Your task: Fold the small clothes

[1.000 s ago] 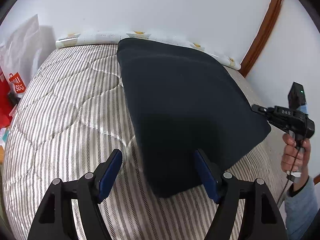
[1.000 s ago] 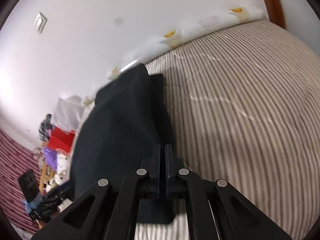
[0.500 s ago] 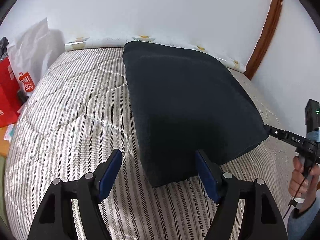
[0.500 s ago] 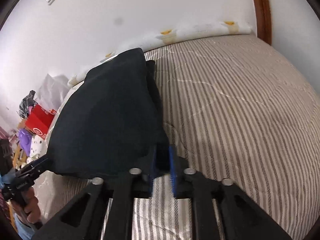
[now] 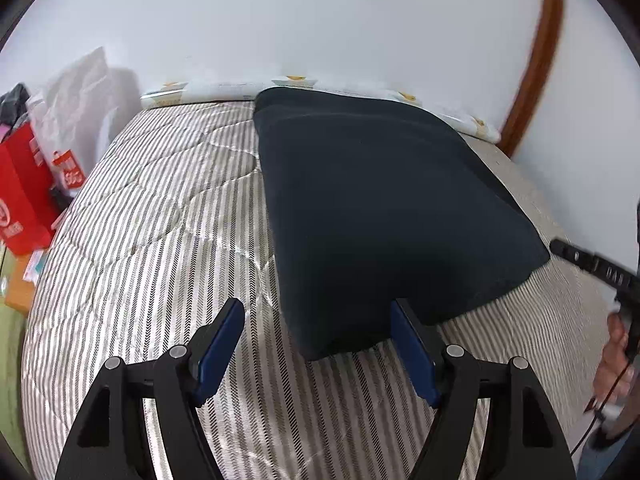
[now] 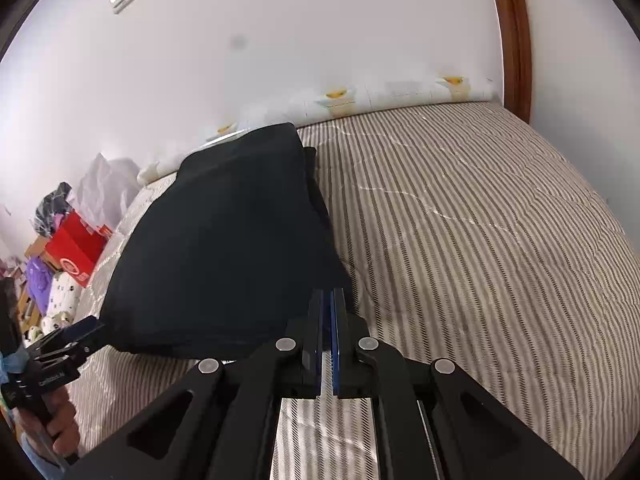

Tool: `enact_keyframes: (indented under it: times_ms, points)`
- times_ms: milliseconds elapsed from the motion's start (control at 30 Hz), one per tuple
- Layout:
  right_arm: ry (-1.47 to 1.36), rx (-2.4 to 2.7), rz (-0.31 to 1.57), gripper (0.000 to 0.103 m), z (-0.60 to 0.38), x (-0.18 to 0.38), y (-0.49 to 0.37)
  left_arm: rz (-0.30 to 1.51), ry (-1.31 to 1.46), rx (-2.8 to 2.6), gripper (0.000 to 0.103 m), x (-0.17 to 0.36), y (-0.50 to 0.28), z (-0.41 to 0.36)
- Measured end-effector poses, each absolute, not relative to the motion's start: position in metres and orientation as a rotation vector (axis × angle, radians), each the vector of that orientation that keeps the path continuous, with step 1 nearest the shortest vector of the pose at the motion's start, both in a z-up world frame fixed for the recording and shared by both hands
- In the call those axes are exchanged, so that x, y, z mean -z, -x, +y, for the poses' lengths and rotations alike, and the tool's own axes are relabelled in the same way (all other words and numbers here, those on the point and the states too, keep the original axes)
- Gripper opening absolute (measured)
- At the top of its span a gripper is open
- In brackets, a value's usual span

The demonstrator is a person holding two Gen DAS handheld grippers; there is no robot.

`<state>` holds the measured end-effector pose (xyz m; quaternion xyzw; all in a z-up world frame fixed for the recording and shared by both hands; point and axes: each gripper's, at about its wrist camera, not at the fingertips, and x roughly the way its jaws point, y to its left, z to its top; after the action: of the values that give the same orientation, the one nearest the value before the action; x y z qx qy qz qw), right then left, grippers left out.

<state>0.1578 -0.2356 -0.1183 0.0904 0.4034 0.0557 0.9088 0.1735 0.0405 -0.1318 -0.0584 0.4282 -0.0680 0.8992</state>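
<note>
A dark navy garment (image 5: 380, 208) lies folded flat on the striped mattress (image 5: 160, 240). My left gripper (image 5: 316, 306) is open at its near left corner: the corner lies between the fingers and the pads do not press it. My right gripper (image 6: 328, 294) is shut, its tips just at the garment (image 6: 224, 240) at its near right corner, with no cloth visibly pinched. In the left wrist view the right gripper (image 5: 556, 245) sits just off that corner, held by a hand (image 5: 616, 360). The left gripper (image 6: 86, 328) shows at the right wrist view's lower left.
A rolled patterned sheet (image 5: 224, 90) lies along the white wall at the mattress's far edge. Red bags (image 5: 20, 192) and a white plastic bag (image 5: 76, 104) stand beside the bed on the left. A wooden door frame (image 5: 536, 60) rises at the right. Bare mattress (image 6: 480, 240) spreads right of the garment.
The right gripper, shut throughout, drew back from over the garment to its near right corner. The left gripper stayed open at the near left corner, tilting slightly.
</note>
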Motion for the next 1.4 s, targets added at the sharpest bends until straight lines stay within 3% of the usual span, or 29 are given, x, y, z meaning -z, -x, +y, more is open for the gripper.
enact_keyframes:
  times_ms: [200, 367, 467, 567, 600, 633, 1067, 1233, 1400]
  points:
    - [-0.111, -0.075, 0.796, 0.006, -0.222, 0.113, -0.147, 0.881, 0.045, 0.11, 0.072, 0.135, -0.166, 0.034]
    - [-0.103, -0.089, 0.771, 0.023, -0.219, 0.109, -0.145, 0.889, 0.003, 0.155, 0.068, 0.149, -0.151, 0.035]
    - [-0.092, -0.1, 0.787, 0.025, -0.211, 0.113, -0.15, 0.886, -0.018, 0.136, 0.054, 0.153, -0.156, 0.035]
    - [-0.063, -0.091, 0.819, 0.025, -0.202, 0.123, -0.155, 0.88, -0.003, 0.13, 0.029, 0.154, -0.162, 0.043]
    - [-0.048, -0.084, 0.831, 0.025, -0.2, 0.126, -0.156, 0.881, 0.02, 0.164, 0.015, 0.154, -0.163, 0.046]
    - [-0.034, -0.076, 0.838, 0.026, -0.199, 0.129, -0.156, 0.884, 0.044, 0.208, 0.011, 0.154, -0.162, 0.05]
    - [-0.026, -0.035, 0.854, 0.037, -0.199, 0.132, -0.146, 0.911, 0.164, 0.156, 0.011, 0.148, -0.151, 0.074]
    - [-0.054, -0.029, 0.879, 0.041, -0.205, 0.127, -0.137, 0.882, 0.187, 0.131, 0.047, 0.131, -0.145, 0.072]
    - [-0.081, -0.013, 0.858, 0.046, -0.209, 0.105, -0.116, 0.849, 0.17, 0.129, 0.053, 0.11, -0.125, 0.06]
